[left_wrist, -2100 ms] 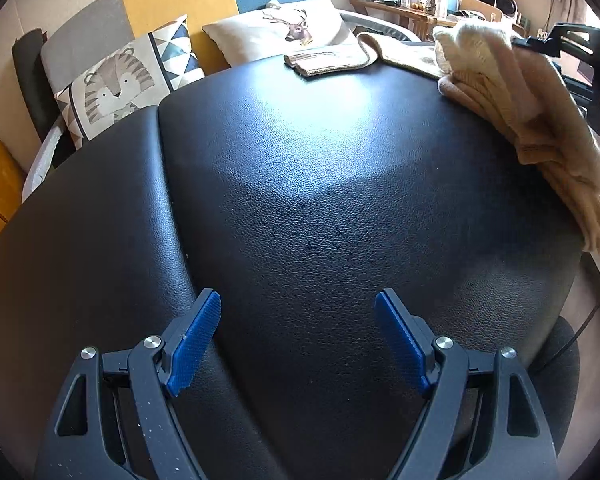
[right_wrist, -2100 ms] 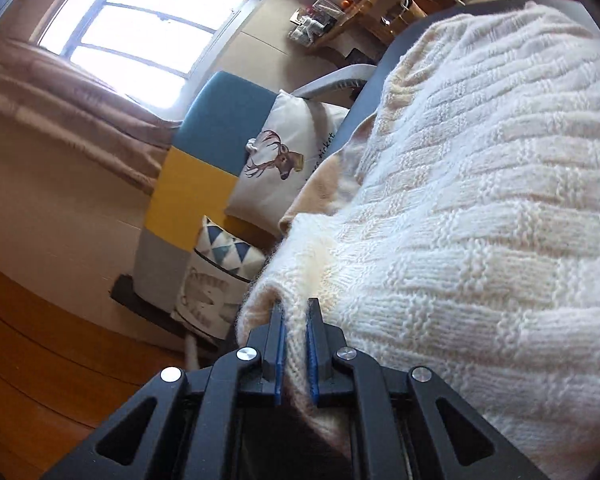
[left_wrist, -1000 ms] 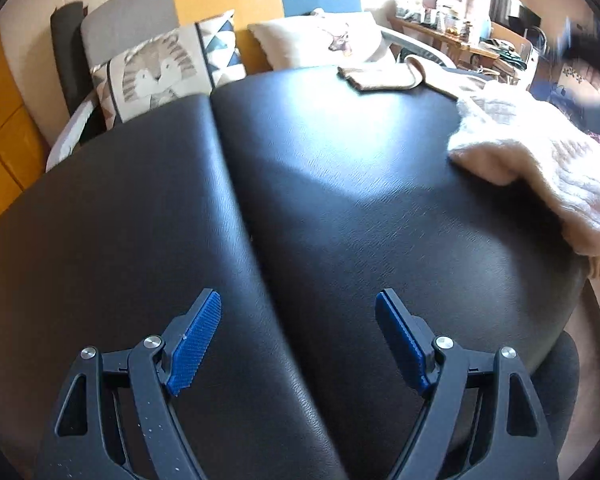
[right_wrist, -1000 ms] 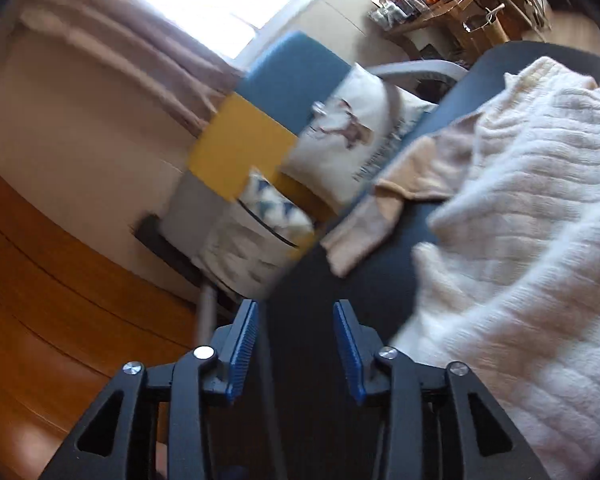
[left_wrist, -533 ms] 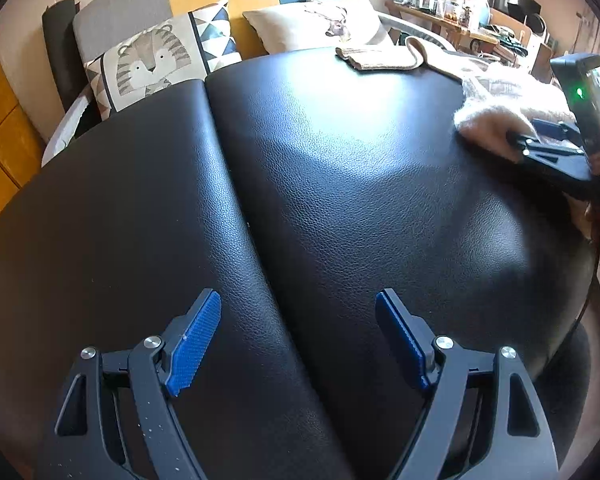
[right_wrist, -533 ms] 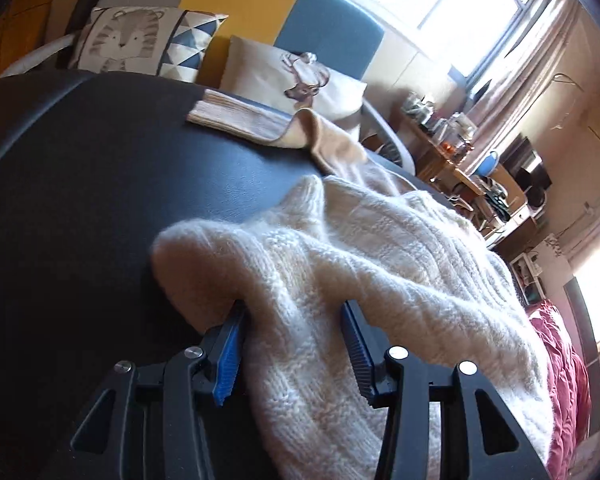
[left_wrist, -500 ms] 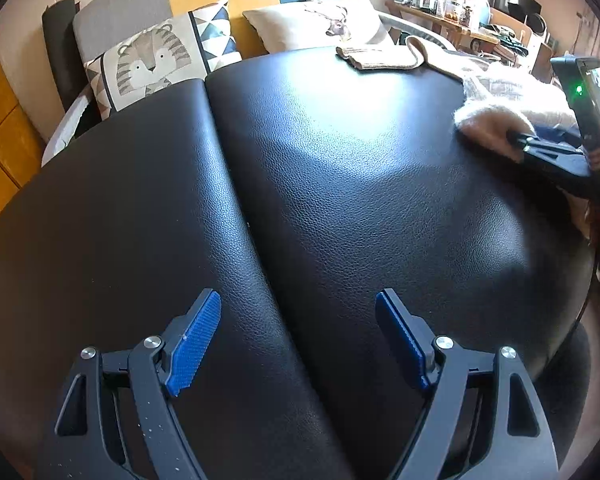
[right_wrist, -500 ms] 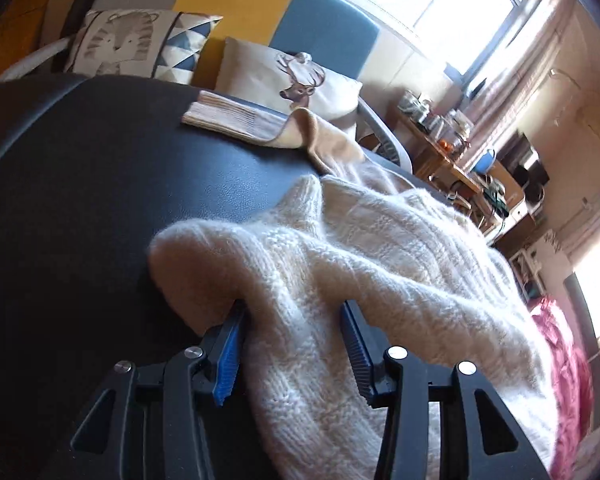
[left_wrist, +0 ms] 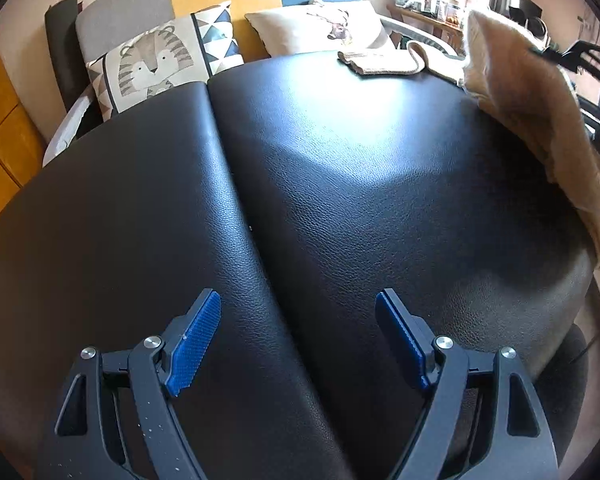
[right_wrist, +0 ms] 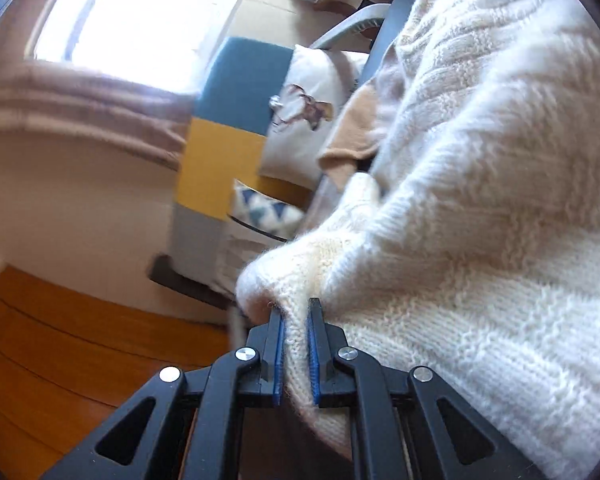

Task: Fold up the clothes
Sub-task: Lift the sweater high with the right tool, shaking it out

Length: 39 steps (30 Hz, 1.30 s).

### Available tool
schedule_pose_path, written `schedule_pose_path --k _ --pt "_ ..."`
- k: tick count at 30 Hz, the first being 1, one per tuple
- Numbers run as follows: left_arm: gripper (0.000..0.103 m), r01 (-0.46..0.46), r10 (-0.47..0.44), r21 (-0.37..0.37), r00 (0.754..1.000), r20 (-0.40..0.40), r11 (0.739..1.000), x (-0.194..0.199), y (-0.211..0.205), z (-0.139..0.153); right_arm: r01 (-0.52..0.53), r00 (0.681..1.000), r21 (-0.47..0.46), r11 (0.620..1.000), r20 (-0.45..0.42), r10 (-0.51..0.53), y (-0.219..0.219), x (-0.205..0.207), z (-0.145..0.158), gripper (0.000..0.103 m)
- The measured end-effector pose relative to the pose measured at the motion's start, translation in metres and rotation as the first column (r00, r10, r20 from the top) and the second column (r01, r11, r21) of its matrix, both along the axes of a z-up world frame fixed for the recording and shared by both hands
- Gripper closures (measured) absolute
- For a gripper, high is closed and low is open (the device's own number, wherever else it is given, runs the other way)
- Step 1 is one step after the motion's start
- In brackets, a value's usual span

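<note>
Sweater [right_wrist: 480, 184] edge now clamped in our right gripper [right_wrist: 296, 350], open a moment ago, and lifted off the black worktop [left_wrist: 340, 184]; left gripper [left_wrist: 298, 344] stays open, empty.

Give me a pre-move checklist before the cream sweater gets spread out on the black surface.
1. Right gripper clamped on the cream sweater: ok, knit is pinched between the pads.
2. Left gripper free to take a second corner: ok, open and holding nothing.
3. Black surface bare in the middle: ok.
4. Tan garment out of the way: ok, it lies at the far edge.
5. Sweater fully lifted: not ok, its lower part drapes over the right edge.
6. Which part is gripped: cannot tell.
</note>
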<state>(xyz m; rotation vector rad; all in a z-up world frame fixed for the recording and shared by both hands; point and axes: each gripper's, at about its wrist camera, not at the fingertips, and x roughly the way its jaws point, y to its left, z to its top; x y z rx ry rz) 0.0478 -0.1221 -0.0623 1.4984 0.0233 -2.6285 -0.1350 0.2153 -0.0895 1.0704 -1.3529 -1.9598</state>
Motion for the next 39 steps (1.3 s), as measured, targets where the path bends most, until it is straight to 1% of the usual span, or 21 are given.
schedule_pose_path --k 1,4,8,12,15,18,22,27,33,39 --pt "0.021 -0.006 0.006 0.004 1.0 -0.002 1.0 0.001 -0.001 0.001 0.006 1.0 -0.082 0.997 0.011 -0.005 0.005 0.0 0.003 0.094" --pt "0.021 -0.02 0.02 0.006 1.0 -0.015 1.0 0.003 -0.005 0.005 -0.013 1.0 -0.195 0.981 -0.001 0.013 0.001 0.006 0.013 0.094" --pt "0.021 -0.032 0.032 0.009 0.999 -0.033 0.999 0.006 -0.008 0.011 -0.045 0.999 -0.335 0.941 -0.022 0.04 -0.007 0.014 0.027 0.094" --pt "0.021 -0.046 0.046 -0.001 0.998 -0.052 0.999 0.011 -0.011 0.016 -0.123 0.992 -0.394 0.911 -0.057 0.11 -0.032 0.021 0.042 0.094" --pt "0.021 -0.067 0.067 0.004 0.996 -0.063 0.998 0.015 -0.017 0.02 -0.186 0.983 -0.458 0.87 -0.095 0.16 -0.06 0.025 0.049 0.094" --pt "0.021 -0.096 0.096 0.01 0.993 -0.072 0.995 0.02 -0.026 0.024 -0.253 0.967 -0.476 0.842 -0.134 0.215 -0.092 0.031 0.057 0.094" --pt "0.021 -0.148 0.149 0.027 0.986 -0.077 0.989 0.027 -0.045 0.027 -0.313 0.949 -0.492 0.812 -0.123 0.291 -0.138 0.037 0.05 0.094" --pt "0.021 -0.205 0.207 0.029 0.975 -0.084 0.978 0.037 -0.069 0.029 -0.341 0.93 -0.522 0.782 -0.068 0.36 -0.185 0.047 0.024 0.094" --pt "0.021 -0.262 0.262 0.012 0.962 -0.079 0.965 0.051 -0.096 0.025 -0.357 0.911 -0.557 0.75 -0.028 0.413 -0.227 0.06 -0.008 0.094" --pt "0.021 -0.326 0.326 0.01 0.943 -0.068 0.945 0.073 -0.124 0.016 -0.413 0.86 -0.567 0.713 0.014 0.51 -0.287 0.08 -0.038 0.094"
